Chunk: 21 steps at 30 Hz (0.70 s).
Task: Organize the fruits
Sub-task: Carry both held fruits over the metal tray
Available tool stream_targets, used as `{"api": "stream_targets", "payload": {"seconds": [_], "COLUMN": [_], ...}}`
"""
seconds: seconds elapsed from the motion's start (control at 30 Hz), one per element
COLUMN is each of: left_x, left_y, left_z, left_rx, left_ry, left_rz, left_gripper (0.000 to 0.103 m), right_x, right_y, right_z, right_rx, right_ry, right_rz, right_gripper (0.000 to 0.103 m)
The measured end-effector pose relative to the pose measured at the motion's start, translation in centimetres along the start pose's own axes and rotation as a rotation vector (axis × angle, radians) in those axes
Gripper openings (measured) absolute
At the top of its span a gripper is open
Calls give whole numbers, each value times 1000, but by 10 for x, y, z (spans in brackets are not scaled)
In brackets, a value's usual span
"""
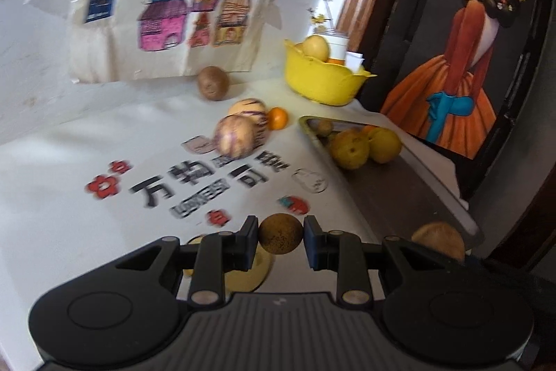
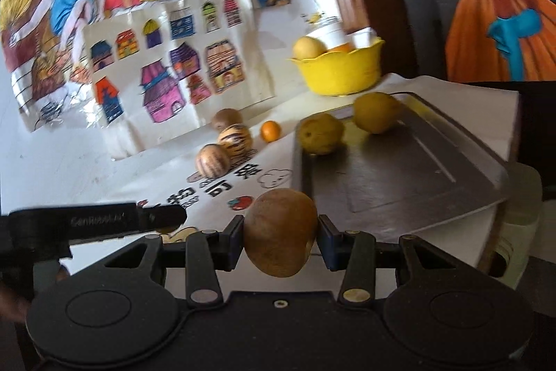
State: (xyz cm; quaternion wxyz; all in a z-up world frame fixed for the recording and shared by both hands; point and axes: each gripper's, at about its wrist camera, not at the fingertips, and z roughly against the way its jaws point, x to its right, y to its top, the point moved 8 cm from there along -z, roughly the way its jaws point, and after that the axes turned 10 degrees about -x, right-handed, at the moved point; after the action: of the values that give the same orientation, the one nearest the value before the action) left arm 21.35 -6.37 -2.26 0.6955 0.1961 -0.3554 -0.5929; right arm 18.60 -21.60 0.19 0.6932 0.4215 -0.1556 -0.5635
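table (image 1: 52, 134): white top, printed black Chinese characters on it, blurred; "万" and "可" legible, rest not; red flower and small cartoon prints around the text
drawings (image 2: 166, 65): paper sheets propped at the back, coloured houses, cartoon kids; no text readable
painting (image 1: 462, 58): figure in orange dress with blue bow, leaning at right of table
tray (image 2: 399, 169): grey metal, right side of table; two yellow fruits (image 2: 321, 132) in its far corner, touching or nearly so
bowl (image 2: 338, 72): yellow, scalloped rim, behind tray; holds a pale yellow fruit, something orange, white cups
left gripper (image 1: 280, 239): clenched on a small round brown fruit (image 1: 280, 233), pads pressing both sides, held above the table near the tray's near-left edge; in right wrist view its black finger shows the raised word "GenRobot", end unclear
right gripper (image 2: 280, 237): grasping a larger brown kiwi (image 2: 280, 232), pads on both sides, just off the tray's near-left corner
striped fruits (image 1: 243, 127): two, cream with purple stripes, touching, on table mid-left of tray
loose kiwi (image 1: 213, 83): on table by the drawings
orange (image 1: 277, 118): small, just beside the far striped fruit, between it and the tray
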Motion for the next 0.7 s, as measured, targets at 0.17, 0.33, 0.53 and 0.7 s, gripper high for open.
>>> {"api": "stream_targets", "payload": {"seconds": [0.17, 0.33, 0.53, 0.7], "left_x": [22, 33, 51, 61], "left_y": [15, 24, 37, 42], "left_z": [-12, -25, -40, -54], "left_rx": [0, -11, -20, -50], "left_ry": [-59, -105, -88, -97], "left_rz": [-35, -35, -89, -102], "left_gripper": [30, 30, 30, 30], "right_x": [21, 37, 54, 68], "right_y": [6, 12, 24, 33], "right_z": [10, 17, 11, 0], "right_rx": [46, 66, 60, 29], "right_ry": [-46, -94, -115, -89], "right_rz": [-56, -51, -55, -71], "right_gripper": [46, 46, 46, 46]}}
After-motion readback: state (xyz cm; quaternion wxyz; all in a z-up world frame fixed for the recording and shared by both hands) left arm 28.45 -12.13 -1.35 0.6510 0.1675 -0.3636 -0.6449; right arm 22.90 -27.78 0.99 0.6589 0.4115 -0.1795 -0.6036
